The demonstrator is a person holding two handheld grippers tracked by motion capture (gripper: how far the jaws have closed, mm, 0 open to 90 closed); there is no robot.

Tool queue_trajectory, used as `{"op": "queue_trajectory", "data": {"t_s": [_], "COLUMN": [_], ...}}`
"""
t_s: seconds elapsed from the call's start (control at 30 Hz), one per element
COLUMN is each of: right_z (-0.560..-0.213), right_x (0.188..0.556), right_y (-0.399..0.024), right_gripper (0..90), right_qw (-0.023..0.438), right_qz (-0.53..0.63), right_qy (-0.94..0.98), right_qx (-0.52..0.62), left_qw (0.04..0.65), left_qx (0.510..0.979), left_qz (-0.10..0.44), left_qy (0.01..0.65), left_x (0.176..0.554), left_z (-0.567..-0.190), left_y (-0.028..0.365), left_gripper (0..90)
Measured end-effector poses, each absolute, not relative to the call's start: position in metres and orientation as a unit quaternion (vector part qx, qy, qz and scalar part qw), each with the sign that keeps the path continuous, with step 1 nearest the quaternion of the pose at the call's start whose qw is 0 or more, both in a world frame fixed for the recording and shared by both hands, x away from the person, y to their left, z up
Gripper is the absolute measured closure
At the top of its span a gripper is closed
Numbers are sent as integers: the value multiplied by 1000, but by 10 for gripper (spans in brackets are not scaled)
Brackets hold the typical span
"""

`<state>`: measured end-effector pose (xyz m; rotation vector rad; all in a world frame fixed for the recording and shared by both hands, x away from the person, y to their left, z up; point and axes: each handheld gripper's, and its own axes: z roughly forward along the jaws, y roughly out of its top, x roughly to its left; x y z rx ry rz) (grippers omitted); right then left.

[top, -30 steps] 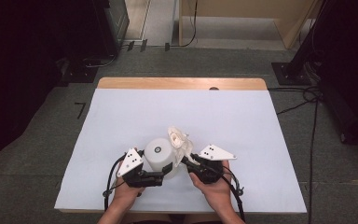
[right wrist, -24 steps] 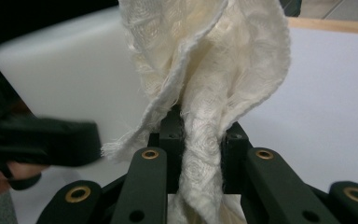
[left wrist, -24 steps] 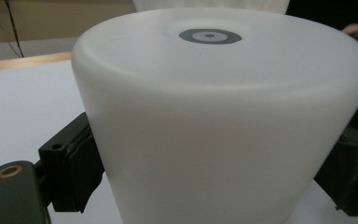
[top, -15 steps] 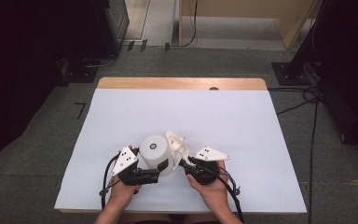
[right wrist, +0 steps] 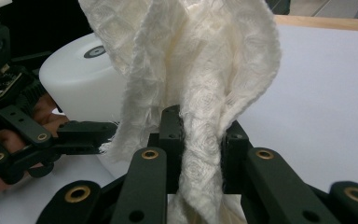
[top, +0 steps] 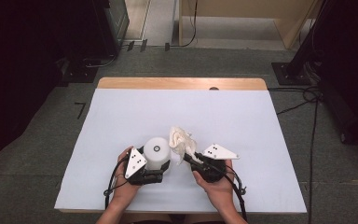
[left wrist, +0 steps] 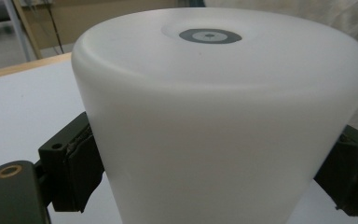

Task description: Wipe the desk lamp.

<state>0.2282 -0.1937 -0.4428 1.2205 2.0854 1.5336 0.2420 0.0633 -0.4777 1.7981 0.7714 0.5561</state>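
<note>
- The left gripper (top: 161, 167) clamps a white plastic cup (top: 156, 152), upside down with its base up, between both jaws near the front of the white-covered table (top: 242, 116), apparently to steady it.
- The right gripper (right wrist: 200, 140) is nearly shut, pinching a bunched cream cloth (right wrist: 191, 65), which stands up just beside the cup, seemingly placed to wipe its side.

I am seeing the white cup (top: 156, 152) and the cloth (top: 181, 140) blocking the near middle; the white table cover (top: 242, 116) is lying open from nine to three o'clock.
</note>
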Motion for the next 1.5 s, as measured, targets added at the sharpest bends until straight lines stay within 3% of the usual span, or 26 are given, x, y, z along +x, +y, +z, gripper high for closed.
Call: {"op": "queue_trajectory", "data": {"t_s": [0.27, 0.37, 0.67, 0.77, 0.87, 1.2, 1.5], "right_z": [-447, -450, -453, -452, -451, -441, -427], "right_x": [230, 231, 233, 233, 232, 227, 220], "right_y": [-196, -195, -199, -198, -198, -196, -193], "right_gripper": [762, 761, 761, 761, 761, 761, 762], "right_qw": [140, 137, 141, 142, 145, 147, 155], "right_qz": [526, 523, 521, 520, 521, 538, 556], "right_qy": [722, 723, 722, 722, 723, 717, 712], "right_qx": [427, 430, 433, 433, 429, 419, 399], "left_qw": [526, 514, 463, 464, 462, 567, 567], "left_qx": [746, 736, 725, 724, 732, 725, 751], "left_qz": [234, 232, 259, 265, 261, 146, 121], "left_qy": [335, 374, 439, 435, 428, 362, 315], "left_x": [240, 236, 234, 233, 235, 235, 228], "left_z": [-484, -483, -489, -488, -486, -459, -460], "left_y": [66, 60, 43, 42, 43, 59, 44], "left_gripper": [74, 0, 13, 78, 81, 83, 83]}}
